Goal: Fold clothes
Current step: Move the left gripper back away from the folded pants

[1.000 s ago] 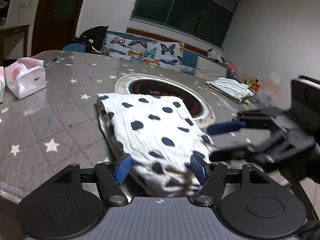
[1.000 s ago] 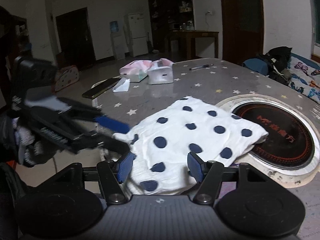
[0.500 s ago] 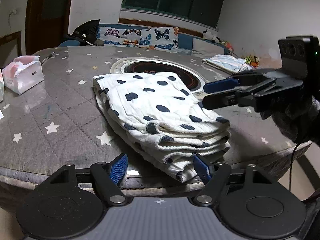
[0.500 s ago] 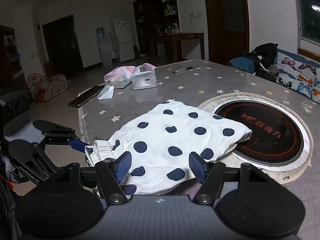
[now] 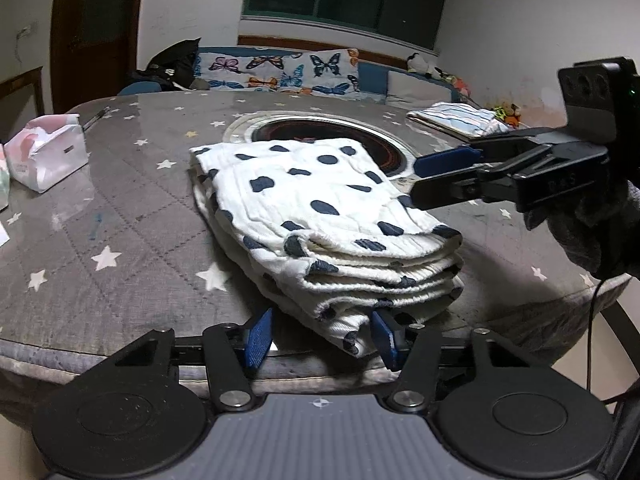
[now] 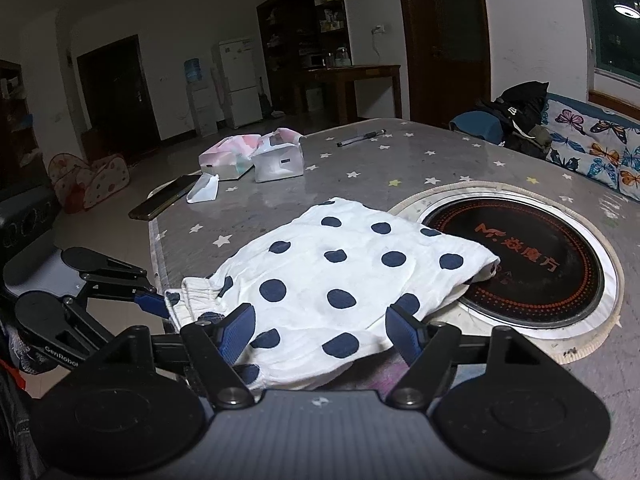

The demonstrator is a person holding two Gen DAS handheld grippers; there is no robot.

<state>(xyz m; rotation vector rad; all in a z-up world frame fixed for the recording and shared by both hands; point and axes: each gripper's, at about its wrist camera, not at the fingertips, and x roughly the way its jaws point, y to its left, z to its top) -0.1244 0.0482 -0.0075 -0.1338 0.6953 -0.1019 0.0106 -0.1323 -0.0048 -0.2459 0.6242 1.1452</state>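
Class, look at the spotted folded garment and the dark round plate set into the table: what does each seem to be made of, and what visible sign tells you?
Spotted garment: soft woven cloth, probably cotton, matte; it shows fine crinkles and stacked limp layers at the fold. Round plate: likely glass or ceramic, glossy black with printed orange markings and a pale ring around it.

We see a grey star-print table (image 6: 440, 160) | on it: folded polka-dot garment (image 5: 320, 208) partly over the round inset cooktop (image 6: 532, 256) | two tissue packs (image 6: 256, 156) | pen (image 6: 360, 139) | phone (image 6: 166, 196) | striped folded cloth (image 5: 460, 118)
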